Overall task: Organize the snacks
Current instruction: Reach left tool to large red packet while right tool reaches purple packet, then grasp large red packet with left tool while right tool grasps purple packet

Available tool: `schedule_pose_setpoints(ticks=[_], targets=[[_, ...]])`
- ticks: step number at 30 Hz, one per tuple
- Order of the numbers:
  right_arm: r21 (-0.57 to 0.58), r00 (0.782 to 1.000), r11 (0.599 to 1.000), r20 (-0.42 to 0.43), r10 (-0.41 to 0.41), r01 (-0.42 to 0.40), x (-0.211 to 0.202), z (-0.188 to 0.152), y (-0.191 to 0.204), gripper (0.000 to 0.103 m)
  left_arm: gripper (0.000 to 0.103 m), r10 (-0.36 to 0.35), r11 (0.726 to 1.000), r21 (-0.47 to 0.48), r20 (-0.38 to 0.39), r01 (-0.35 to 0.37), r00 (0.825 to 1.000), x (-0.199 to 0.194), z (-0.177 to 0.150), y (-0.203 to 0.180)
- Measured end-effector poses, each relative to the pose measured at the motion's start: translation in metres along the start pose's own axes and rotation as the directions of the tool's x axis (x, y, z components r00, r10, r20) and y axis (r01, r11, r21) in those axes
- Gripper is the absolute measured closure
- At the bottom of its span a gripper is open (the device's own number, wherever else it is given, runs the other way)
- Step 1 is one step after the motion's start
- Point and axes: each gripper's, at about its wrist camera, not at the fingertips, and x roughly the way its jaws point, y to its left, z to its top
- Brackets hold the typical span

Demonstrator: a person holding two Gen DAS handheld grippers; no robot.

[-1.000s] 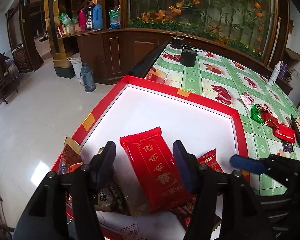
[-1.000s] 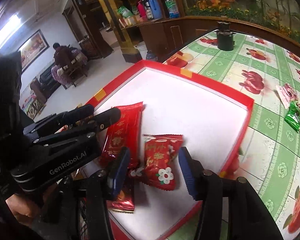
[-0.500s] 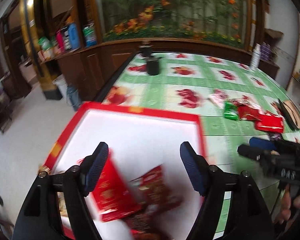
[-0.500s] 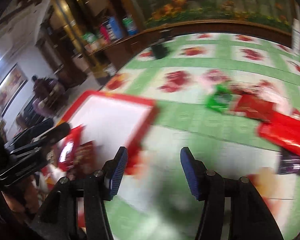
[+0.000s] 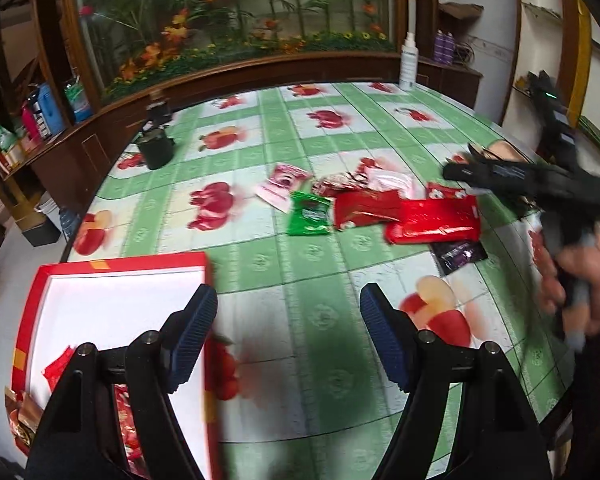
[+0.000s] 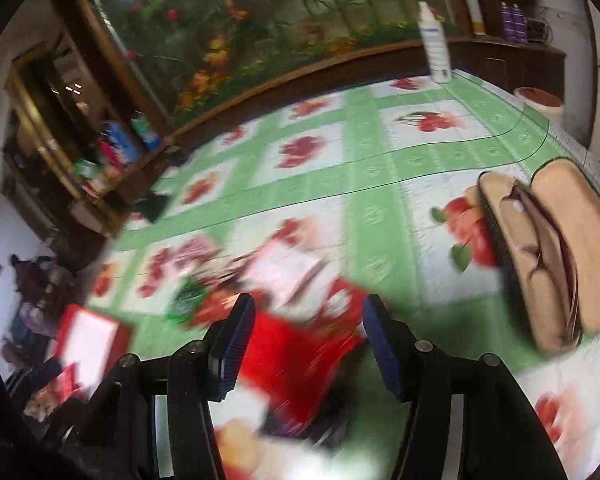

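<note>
A red box with a white inside (image 5: 100,292) sits at the table's left edge with several red snack packs (image 5: 60,368) in its near corner; it also shows blurred in the right wrist view (image 6: 88,336). A pile of loose snacks lies mid-table: a green pack (image 5: 309,220), a large red pack (image 5: 436,220), a pink pack (image 5: 282,184) and a dark pack (image 5: 458,256). My left gripper (image 5: 288,336) is open and empty above the tablecloth, right of the box. My right gripper (image 6: 308,348) is open and empty over the blurred large red pack (image 6: 300,356); it also shows in the left wrist view (image 5: 524,184).
A tan pouch (image 6: 548,248) lies on the table's right side. A white spray bottle (image 5: 408,60) stands at the far edge, a black pot (image 5: 155,148) at the far left. Wooden cabinets and a planter wall stand behind.
Both grippers have swung right, away from the red box toward the loose snack pile. Both stay open and empty. The packs in the box stay put.
</note>
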Motion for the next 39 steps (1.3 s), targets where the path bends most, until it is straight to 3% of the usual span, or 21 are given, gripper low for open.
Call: schedule_pose_setpoints(ticks=[4,7,10,12,14,16,19,23,29,31,33,39], targets=[[-0.065,0.995,0.995,-0.071,-0.076,0.072,0.038,0.007,0.004,0.047,0.029,0.008,1.0,-0.005,-0.026,-0.008,1.0,0.0,-0.003,-0.002],[-0.138,0.994,0.989,-0.088,-0.069,0.056,0.041,-0.01,0.022,0.051,0.029,0.025,1.0,-0.017,-0.03,-0.025,0.999,0.0,-0.005,0.002],[-0.183,0.98,0.975,-0.178,0.089,-0.122,0.024,-0.036,0.044,0.052,0.029,0.036,0.999,-0.04,-0.037,-0.037,0.999,0.001,-0.006,0.011],[-0.218,0.943,0.936,-0.245,0.223,-0.278,0.005,-0.056,0.055,0.053,0.029,0.037,0.998,-0.052,-0.041,-0.039,0.998,0.001,-0.008,0.016],[-0.235,0.926,0.909,-0.246,0.287,-0.344,-0.015,-0.071,0.056,0.052,0.029,0.036,0.997,-0.063,-0.049,-0.04,0.998,0.002,-0.011,0.019],[-0.273,0.951,0.917,-0.189,0.247,-0.292,-0.04,-0.086,0.049,0.051,0.029,0.025,0.997,-0.072,-0.058,-0.029,0.998,0.003,-0.013,0.021],[-0.272,0.966,0.931,-0.146,0.212,-0.245,-0.061,-0.099,0.03,0.049,0.029,0.002,0.998,-0.07,-0.072,-0.007,0.997,0.004,-0.015,0.015],[-0.284,0.992,0.953,-0.096,0.082,-0.106,-0.079,-0.113,0.009,0.048,0.029,-0.039,0.999,-0.034,-0.067,0.036,0.997,0.004,-0.01,-0.007],[-0.225,0.993,0.974,-0.117,0.012,-0.038,-0.085,-0.12,-0.023,0.046,0.029,-0.042,0.999,0.012,-0.113,0.044,0.993,0.036,0.003,-0.051],[-0.229,0.991,0.972,-0.134,0.016,-0.046,-0.084,-0.125,-0.02,0.046,0.029,-0.011,1.0,0.018,-0.13,0.013,0.991,0.047,0.004,-0.061],[-0.25,0.99,0.967,-0.144,0.013,-0.049,-0.083,-0.131,-0.013,0.036,0.029,0.01,1.0,0.011,-0.144,-0.008,0.99,0.057,0.005,-0.07],[-0.33,0.982,0.94,-0.128,-0.137,0.089,-0.065,-0.137,0.014,0.035,0.028,-0.018,0.997,-0.073,-0.177,0.005,0.984,0.072,0.006,-0.08]])
